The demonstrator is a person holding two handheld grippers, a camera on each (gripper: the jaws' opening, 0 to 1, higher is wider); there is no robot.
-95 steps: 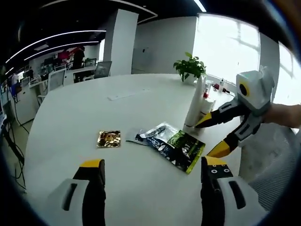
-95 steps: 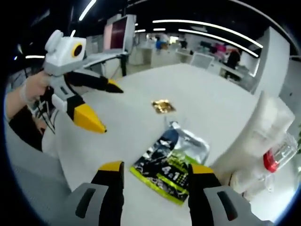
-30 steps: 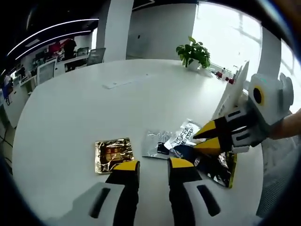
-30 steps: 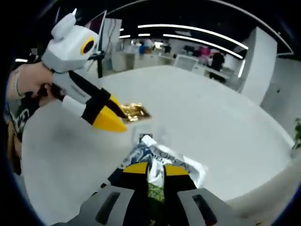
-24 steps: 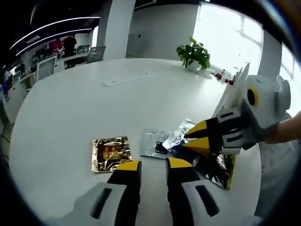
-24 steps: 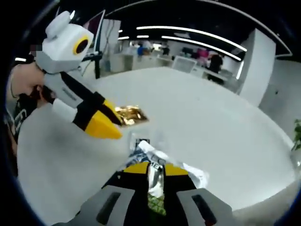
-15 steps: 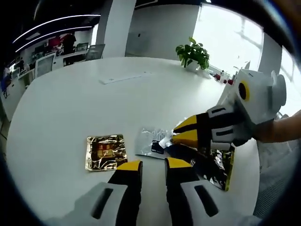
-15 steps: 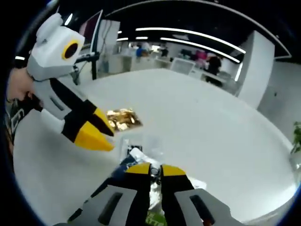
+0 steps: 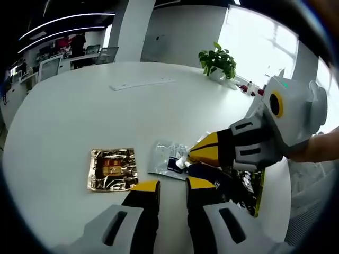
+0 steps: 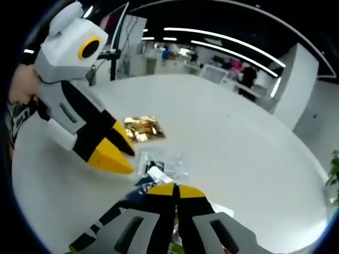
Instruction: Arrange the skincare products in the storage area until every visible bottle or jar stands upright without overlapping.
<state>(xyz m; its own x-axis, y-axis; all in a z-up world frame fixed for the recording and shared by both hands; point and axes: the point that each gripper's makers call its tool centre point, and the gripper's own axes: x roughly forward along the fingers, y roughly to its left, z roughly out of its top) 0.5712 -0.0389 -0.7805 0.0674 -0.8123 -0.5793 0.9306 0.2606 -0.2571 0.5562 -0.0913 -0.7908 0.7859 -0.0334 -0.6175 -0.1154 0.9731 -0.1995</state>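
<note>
While the white round tabletop [image 9: 79, 106] carries everything, the room around it is an open office with ceiling light strips, a white column, distant desks and chairs, and a bright window behind a potted plant [image 9: 216, 61] at the tabletop's far edge.

Three sachets lie on the tabletop. One gold sachet [image 9: 112, 169] is flat and crinkled, with a red-brown label. One clear silvery sachet [image 9: 168, 163] lies just beside the gold one, toward the plant side, with a small dark blue patch on it. One dark sachet [image 9: 244, 188] with a yellow-green edge lies beyond the silvery one, partly under the grippers. In the right gripper view the gold sachet [image 10: 141, 128] sits past the silvery sachet [image 10: 161, 163].

Two grippers meet over the sachets. The left gripper [image 9: 172, 186] has its jaws nearly together with only a thin gap, nothing visible between them, its tips near the silvery sachet. The right gripper [image 10: 175, 188] has its jaws pressed together at the silvery sachet's white corner; whether they pinch it I cannot tell.
</note>
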